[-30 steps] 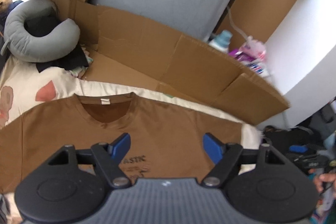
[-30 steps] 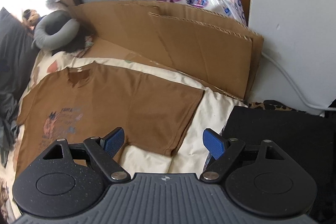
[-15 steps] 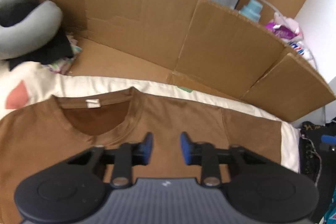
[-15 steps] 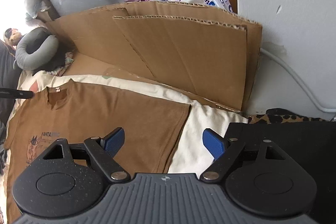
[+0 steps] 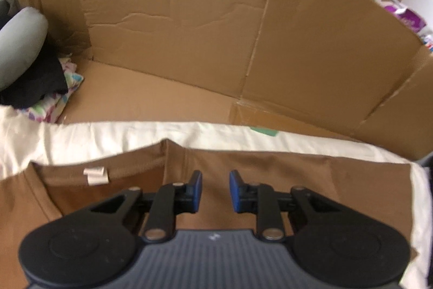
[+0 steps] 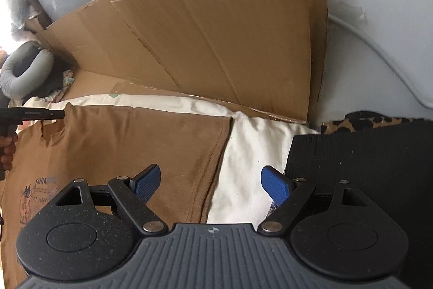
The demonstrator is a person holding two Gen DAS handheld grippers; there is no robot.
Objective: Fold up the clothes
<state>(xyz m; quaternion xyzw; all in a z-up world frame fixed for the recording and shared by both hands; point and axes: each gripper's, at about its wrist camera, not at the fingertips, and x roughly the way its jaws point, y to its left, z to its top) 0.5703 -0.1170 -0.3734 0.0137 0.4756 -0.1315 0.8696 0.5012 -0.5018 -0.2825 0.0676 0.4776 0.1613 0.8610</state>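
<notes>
A brown T-shirt [image 5: 284, 175] lies flat, print side up, on a cream sheet [image 5: 94, 137]. My left gripper [image 5: 215, 190] hovers low over the shirt's shoulder just right of the collar [image 5: 113, 175]; its blue pads stand a narrow gap apart with nothing between them. In the right wrist view the shirt [image 6: 130, 142] spreads to the left, its sleeve hem [image 6: 222, 153] just ahead. My right gripper [image 6: 209, 184] is wide open over the sleeve edge and the sheet. The left gripper [image 6: 58, 114] shows at the collar there.
A cardboard wall [image 5: 216, 31] stands along the far side of the sheet. A grey neck pillow [image 5: 19, 37] and dark clothes [image 5: 35, 83] lie at the far left. A black cloth [image 6: 365, 167] lies to the right of the sheet. A white wall [image 6: 379, 4] stands behind.
My left gripper has closed from wide open to a narrow gap and moved forward to the shoulder beside the collar. My right gripper has moved forward and right to the sleeve edge, staying open.
</notes>
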